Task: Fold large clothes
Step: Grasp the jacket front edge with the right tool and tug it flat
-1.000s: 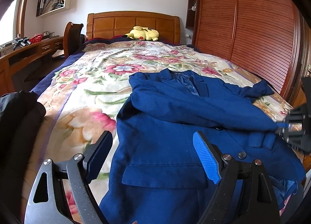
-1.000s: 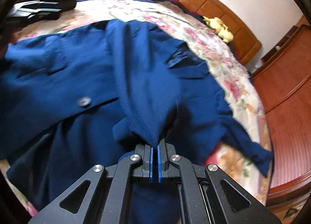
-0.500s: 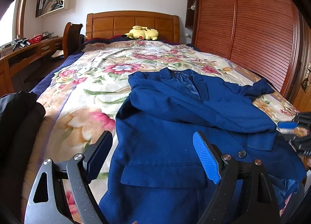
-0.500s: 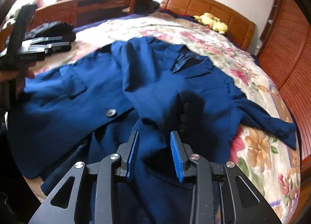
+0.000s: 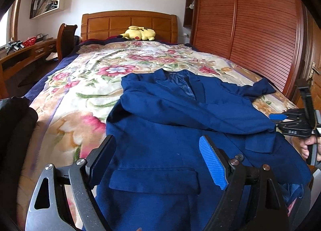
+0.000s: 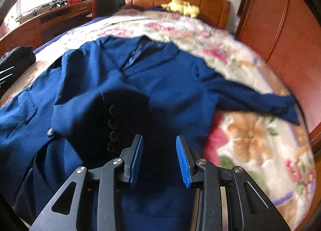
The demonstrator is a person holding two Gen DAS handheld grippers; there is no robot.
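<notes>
A blue suit jacket lies face up on the floral bedspread. One sleeve is folded across its chest; the other sleeve stretches out to the right. My left gripper is open and empty above the jacket's lower front, near a pocket flap. My right gripper is open and empty just above the folded sleeve's cuff with its buttons. It also shows at the right edge in the left wrist view. The jacket fills the right wrist view.
A yellow plush toy lies by the wooden headboard. A slatted wooden wardrobe runs along the bed's right side. A desk and chair stand at the left. A dark garment lies at the near left.
My right gripper opened and let go of the sleeve, which now lies across the jacket's chest. The right gripper drew back and lifted. The left gripper stayed still.
</notes>
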